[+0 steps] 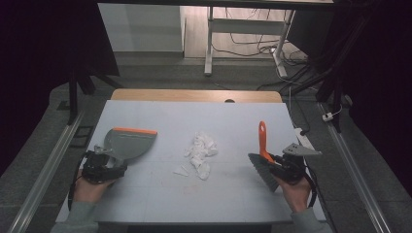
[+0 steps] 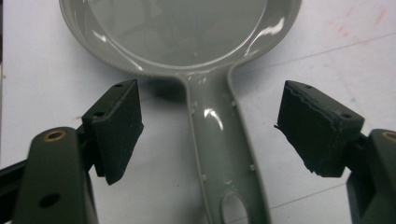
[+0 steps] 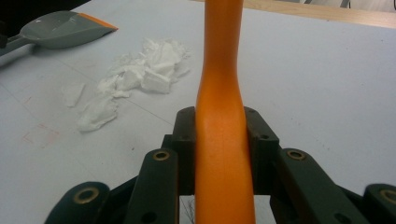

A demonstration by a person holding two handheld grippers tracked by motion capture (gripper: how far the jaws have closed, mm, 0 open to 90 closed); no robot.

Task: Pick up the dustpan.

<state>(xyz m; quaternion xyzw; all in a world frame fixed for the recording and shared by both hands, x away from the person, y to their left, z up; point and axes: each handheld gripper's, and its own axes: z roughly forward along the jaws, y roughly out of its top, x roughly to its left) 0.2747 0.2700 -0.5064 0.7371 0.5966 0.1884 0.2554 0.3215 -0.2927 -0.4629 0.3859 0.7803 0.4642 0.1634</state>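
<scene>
The orange plastic brush handle is clamped between the right gripper jaws, presumably for sweeping. The left gripper is spread wide astride the grey plastic dustpan's handle, ungripped. Crumpled white paper scraps lie between both.

Pale blue-grey surface left bare along far half and near edge. Centre blocked by heap of crumpled white paper scraps. Left part taken up by grey plastic dustpan with orange lip; its handle lies in gap between spread fingers of left gripper, untouched, bare surface either side. Orange-handled brush stands at right.
</scene>
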